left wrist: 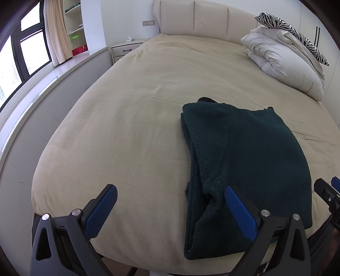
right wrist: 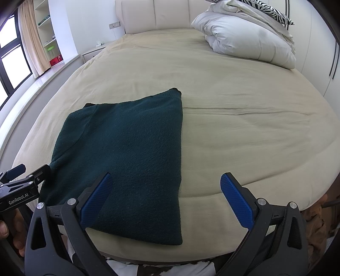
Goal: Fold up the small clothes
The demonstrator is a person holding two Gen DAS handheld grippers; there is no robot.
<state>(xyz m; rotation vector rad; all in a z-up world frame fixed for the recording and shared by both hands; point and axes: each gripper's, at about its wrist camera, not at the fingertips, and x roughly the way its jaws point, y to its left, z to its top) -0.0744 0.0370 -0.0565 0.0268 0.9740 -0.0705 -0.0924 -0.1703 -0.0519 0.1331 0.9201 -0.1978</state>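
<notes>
A dark green knitted garment [left wrist: 244, 152] lies folded into a rectangle on the beige bed [left wrist: 138, 106], near its front edge. My left gripper [left wrist: 170, 195] stands open over the garment's left folded edge, nothing between its blue pads. In the right wrist view the same garment [right wrist: 131, 152] lies flat at centre left. My right gripper [right wrist: 165, 184] hangs open above the garment's near right corner and holds nothing. The left gripper's body shows at the left edge of that view, held by a hand [right wrist: 8, 229].
A white folded duvet [left wrist: 284, 61] with a zebra-print pillow [left wrist: 293, 29] sits at the bed's far right by the padded headboard [left wrist: 201, 19]. A nightstand [left wrist: 125, 49], a shelf and a window ledge [left wrist: 42, 85] run along the left. Bare sheet [right wrist: 244, 127] stretches right of the garment.
</notes>
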